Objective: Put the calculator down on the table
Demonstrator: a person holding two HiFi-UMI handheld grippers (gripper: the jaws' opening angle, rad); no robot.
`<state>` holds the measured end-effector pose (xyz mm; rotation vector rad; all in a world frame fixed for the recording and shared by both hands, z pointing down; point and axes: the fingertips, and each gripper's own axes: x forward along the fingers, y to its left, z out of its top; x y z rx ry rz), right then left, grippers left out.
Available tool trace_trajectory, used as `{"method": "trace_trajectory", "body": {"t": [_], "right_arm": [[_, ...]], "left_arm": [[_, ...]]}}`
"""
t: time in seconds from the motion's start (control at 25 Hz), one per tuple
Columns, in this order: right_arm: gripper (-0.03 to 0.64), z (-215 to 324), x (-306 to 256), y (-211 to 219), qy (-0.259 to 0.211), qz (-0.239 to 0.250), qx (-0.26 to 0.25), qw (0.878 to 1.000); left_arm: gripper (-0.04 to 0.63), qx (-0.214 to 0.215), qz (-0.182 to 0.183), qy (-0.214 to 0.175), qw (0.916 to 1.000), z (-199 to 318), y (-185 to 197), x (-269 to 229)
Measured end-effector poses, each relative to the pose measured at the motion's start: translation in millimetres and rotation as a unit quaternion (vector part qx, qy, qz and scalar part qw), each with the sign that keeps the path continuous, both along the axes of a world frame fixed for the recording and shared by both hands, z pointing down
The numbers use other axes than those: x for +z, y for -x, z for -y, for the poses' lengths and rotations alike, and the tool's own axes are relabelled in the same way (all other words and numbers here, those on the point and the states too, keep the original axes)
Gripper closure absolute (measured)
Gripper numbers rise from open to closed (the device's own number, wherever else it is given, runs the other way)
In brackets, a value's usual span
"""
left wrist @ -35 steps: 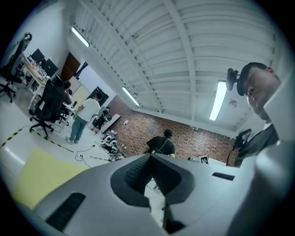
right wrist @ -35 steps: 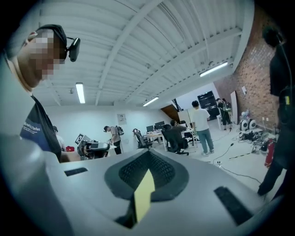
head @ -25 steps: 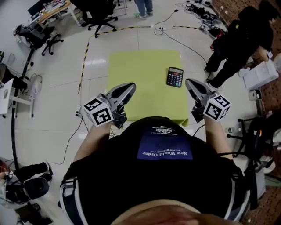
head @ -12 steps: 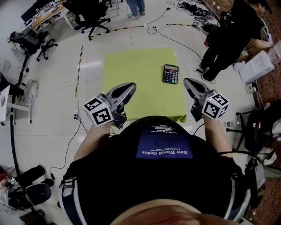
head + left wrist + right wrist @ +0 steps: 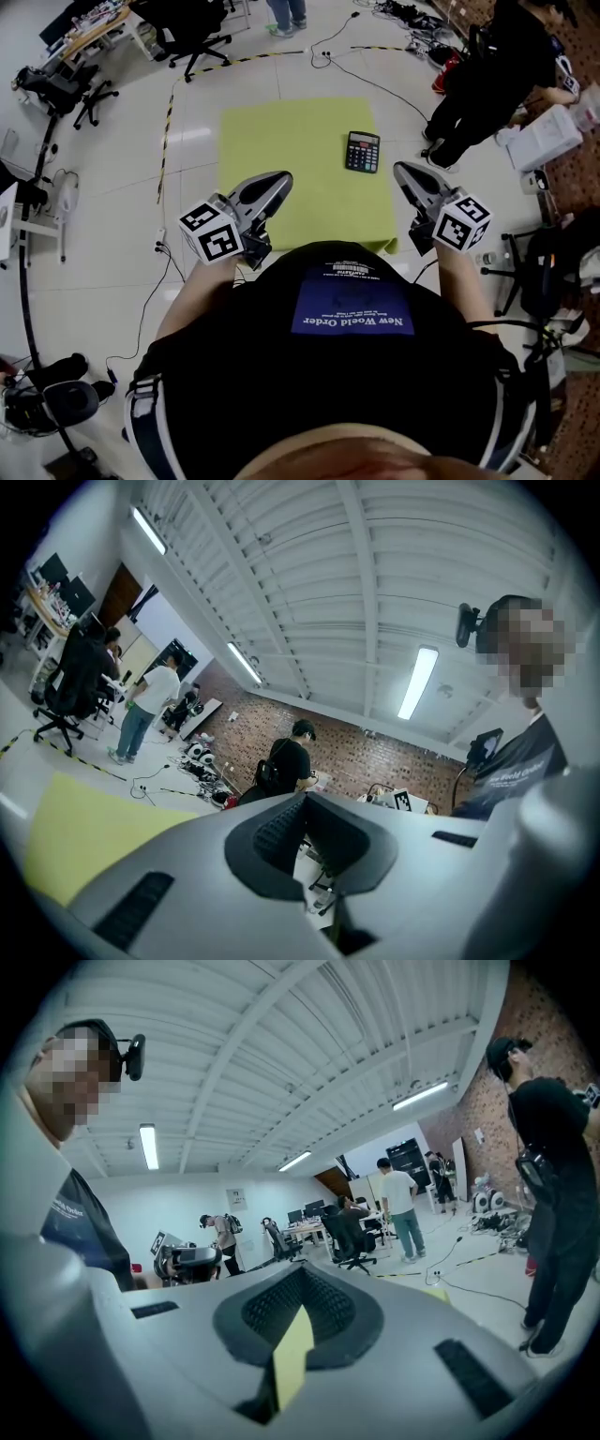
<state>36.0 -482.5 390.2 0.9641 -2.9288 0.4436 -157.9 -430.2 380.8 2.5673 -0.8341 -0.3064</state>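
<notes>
Left tool [image 5: 278,178]: grey two-jaw tool with a marker cube, jaws pressed together, nothing between them; its own view [image 5: 306,829] shows only the ribbed pads meeting. Right tool [image 5: 402,172]: same build, jaws together too, bar a thin slit through which a strip of yellow-green shows [image 5: 298,1321], which I read as the desk surface behind and not a held thing. Both tools sit close to the person's torso, pointing roughly level over the near edge of the flat yellow-green rectangular desk [image 5: 281,141]. The black rectangular calculator with pale keys and a small display [image 5: 363,151] lies flat on the far right part of the desk, near its right edge, well apart from both tools and touching neither. Beyond the desk: white tiled floor [image 5: 112,187], a standing person in black clothes [image 5: 492,75] off the right side, and a black office chair [image 5: 192,28] at the far left. Step judgement: the calculator is already down, so the placing looks done and the tools are at rest. Next move, if any, calls for nothing on the calculator, just keeping both tools clear of it so it isn't knocked.
</notes>
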Motion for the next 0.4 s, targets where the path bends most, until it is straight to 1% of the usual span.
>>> {"method": "trace_trajectory", "body": {"t": [0.4], "right_arm": [[0.632, -0.3, -5.8, 1.0, -0.006, -0.004, 0.0, 1.0]], "left_arm": [[0.588, 0.006, -0.001, -0.001, 1.0, 0.5, -0.5, -3.3]]}}
